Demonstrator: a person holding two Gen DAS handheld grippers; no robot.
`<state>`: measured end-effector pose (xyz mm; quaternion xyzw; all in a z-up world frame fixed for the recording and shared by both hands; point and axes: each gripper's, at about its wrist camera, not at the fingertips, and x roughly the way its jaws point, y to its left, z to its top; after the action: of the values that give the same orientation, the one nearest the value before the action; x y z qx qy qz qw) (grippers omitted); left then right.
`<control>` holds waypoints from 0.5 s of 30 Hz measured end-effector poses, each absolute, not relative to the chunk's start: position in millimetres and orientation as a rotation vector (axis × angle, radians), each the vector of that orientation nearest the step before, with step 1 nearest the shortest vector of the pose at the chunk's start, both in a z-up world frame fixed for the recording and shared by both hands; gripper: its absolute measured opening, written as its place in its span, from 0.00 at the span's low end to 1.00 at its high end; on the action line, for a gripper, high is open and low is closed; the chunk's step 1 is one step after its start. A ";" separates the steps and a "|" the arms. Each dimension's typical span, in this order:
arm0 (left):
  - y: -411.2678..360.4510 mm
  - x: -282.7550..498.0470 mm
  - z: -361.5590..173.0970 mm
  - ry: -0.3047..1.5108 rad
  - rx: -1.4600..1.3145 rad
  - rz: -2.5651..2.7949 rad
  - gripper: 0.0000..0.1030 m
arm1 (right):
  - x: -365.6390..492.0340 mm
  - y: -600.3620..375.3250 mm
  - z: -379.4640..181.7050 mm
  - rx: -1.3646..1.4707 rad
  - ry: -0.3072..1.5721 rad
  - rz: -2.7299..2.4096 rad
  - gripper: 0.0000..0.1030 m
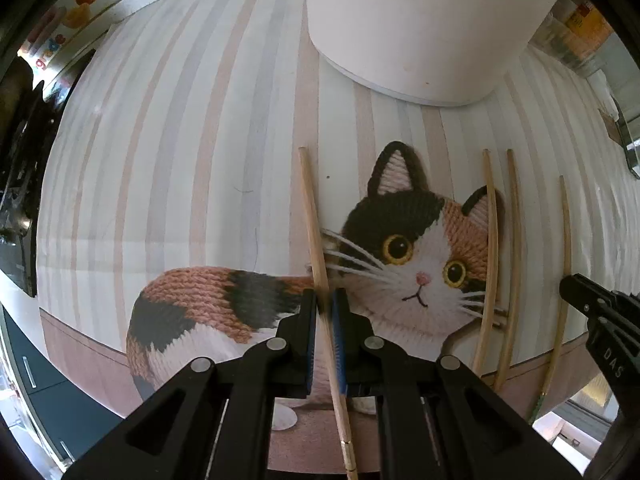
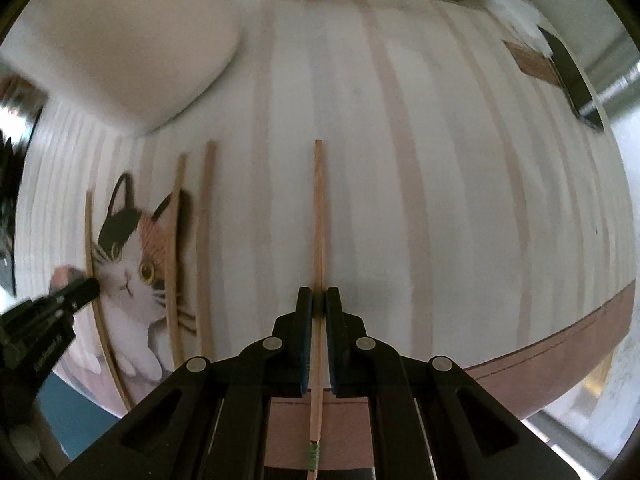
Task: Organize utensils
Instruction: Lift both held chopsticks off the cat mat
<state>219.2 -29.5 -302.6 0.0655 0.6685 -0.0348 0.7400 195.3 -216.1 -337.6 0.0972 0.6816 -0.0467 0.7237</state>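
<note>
Left wrist view: the left hand-held gripper point(image 1: 325, 300) is clenched on a gold-tipped chopstick point(image 1: 316, 240) lying over the cat-print mat point(image 1: 180, 160) near the desk's front edge, below a white container point(image 1: 420, 32). Right wrist view: the right hand-held gripper point(image 2: 319, 300) grasps a green-banded chopstick point(image 2: 319, 220) on the mat's stripes; two loose chopsticks point(image 2: 206, 240) lie toward the left edge.

- The work surface is covered by a striped mat point(image 1: 192, 128) with pale grey, white and pink bands.
- A knitted-look calico cat print point(image 1: 404, 248) occupies the near part of the mat.
- A wide brownish-pink border point(image 2: 560, 352) runs along the near edge of the mat.
- A dark blue-grey cabinet front point(image 1: 48, 392) sits below the surface, at left.
- Daylight falls evenly across the surface; far-edge items are blurred.
</note>
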 end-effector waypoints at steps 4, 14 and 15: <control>-37.9 215.6 -302.2 1.464 0.146 -0.075 0.05 | 200.3 -201.6 -340.4 0.114 1.573 -0.086 0.08; -33.5 208.9 -308.4 1.462 0.150 -0.077 0.05 | 209.1 -193.8 -343.2 0.096 1.570 -0.049 0.07; -34.1 208.0 -308.1 1.462 0.152 -0.077 0.05 | 205.4 -188.0 -344.5 0.097 1.566 -0.037 0.07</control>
<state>208.0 -34.1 -308.1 0.0694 0.6669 -0.0352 0.7411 205.4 -188.0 -344.5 0.0435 0.7051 -0.0167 0.7076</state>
